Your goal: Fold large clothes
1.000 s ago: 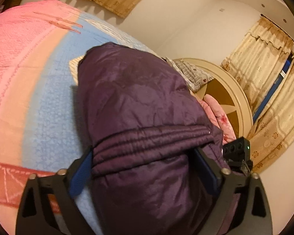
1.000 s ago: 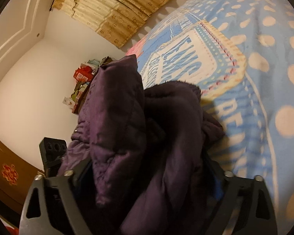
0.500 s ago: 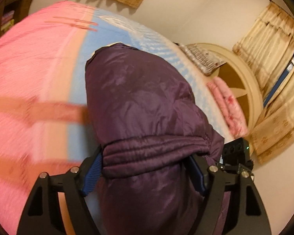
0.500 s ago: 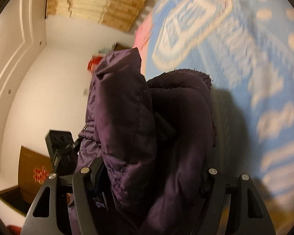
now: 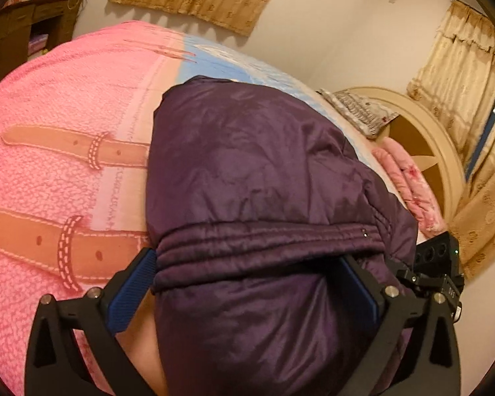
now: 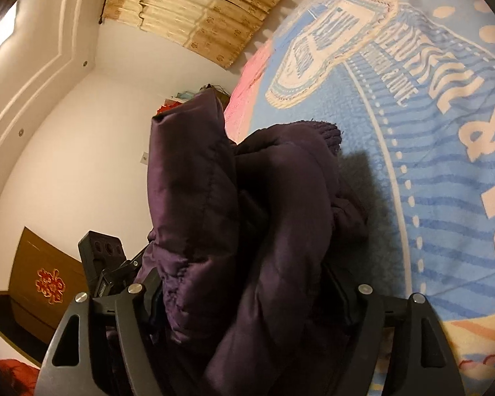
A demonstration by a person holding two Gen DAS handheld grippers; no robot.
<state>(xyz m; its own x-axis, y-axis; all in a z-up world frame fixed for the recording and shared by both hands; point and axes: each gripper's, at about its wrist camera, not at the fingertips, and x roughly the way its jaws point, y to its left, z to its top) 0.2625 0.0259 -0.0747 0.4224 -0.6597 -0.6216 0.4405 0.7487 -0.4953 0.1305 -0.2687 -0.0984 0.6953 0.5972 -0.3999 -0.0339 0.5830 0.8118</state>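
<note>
A dark purple padded jacket [image 5: 247,165] lies bunched on the bed and fills the middle of both views. Its gathered hem runs across the gap of my left gripper [image 5: 247,257], whose jaws are opening. The blue left pad [image 5: 135,287] stands bare beside the hem and only its tip touches the cloth; the other pad is buried under fabric. In the right wrist view a thick fold of the jacket [image 6: 280,214] stands up between the fingers of my right gripper [image 6: 244,274]. Those jaws are opening slightly and still hug the bundle, which hides their pads.
The bed carries a pink blanket [image 5: 56,115] with orange belt patterns and a blue lettered blanket [image 6: 429,138]. A round cream headboard [image 5: 422,138], a pillow and pink bedding lie at the far right. A dark shelf [image 5: 33,33] and curtains stand along the walls.
The left view has swung toward the pink side of the bed and its jaws have spread, baring the blue pad. The right gripper's jaws narrowed on the jacket fold, then eased a little.
</note>
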